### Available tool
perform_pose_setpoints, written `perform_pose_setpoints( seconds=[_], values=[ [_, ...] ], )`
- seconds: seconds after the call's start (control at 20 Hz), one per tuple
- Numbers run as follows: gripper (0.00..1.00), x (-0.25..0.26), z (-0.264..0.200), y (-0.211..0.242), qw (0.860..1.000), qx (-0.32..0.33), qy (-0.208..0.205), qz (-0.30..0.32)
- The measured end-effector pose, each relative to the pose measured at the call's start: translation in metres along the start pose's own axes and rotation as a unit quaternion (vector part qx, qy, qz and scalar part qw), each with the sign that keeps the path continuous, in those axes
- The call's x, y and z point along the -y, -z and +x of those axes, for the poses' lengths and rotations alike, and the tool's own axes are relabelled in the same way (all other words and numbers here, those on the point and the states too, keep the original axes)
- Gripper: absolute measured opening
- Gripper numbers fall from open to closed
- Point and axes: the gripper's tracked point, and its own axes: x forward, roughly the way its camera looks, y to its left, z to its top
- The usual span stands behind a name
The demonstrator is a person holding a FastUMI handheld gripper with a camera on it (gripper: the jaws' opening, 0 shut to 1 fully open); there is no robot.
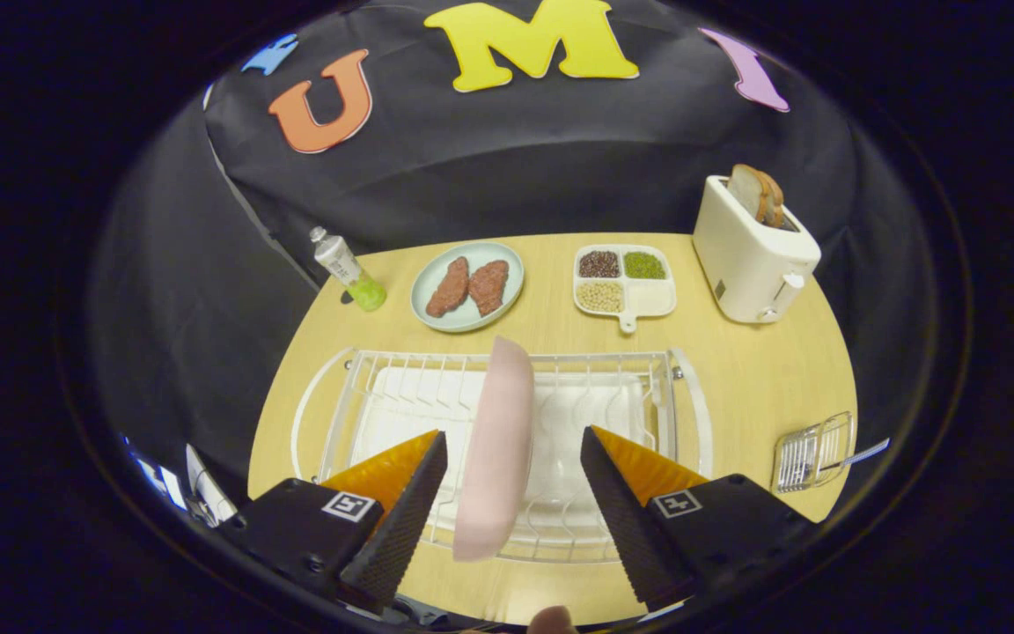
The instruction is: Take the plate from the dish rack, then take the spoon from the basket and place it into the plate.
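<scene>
My hand-held gripper [507, 493] wide open, holding nothing. Pink plate [496, 445] upright on edge in dish rack [687, 396], between fingers, untouched. Risk: off-centre squeeze tips plate, snags rack wires.

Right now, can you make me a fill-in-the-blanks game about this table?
1. The pink plate stands on its edge in the white dish ____.
2. The gripper has its jaws ____, one on each side of the plate without touching it.
3. Slices of ____ stick out of the white toaster.
4. The blue-green plate beyond the rack holds two pieces of ____.

Missing words: rack; open; bread; meat
</scene>
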Motion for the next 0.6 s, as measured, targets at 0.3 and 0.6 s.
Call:
perform_pose_setpoints(
  seconds=[0.3, 0.6],
  values=[
    [0.88, 0.003, 0.024, 0.016, 0.999, -0.039, 0.005, 0.016],
    [0.59, -0.003, 0.041, 0.027, 0.997, -0.066, 0.018, 0.036]
  ],
)
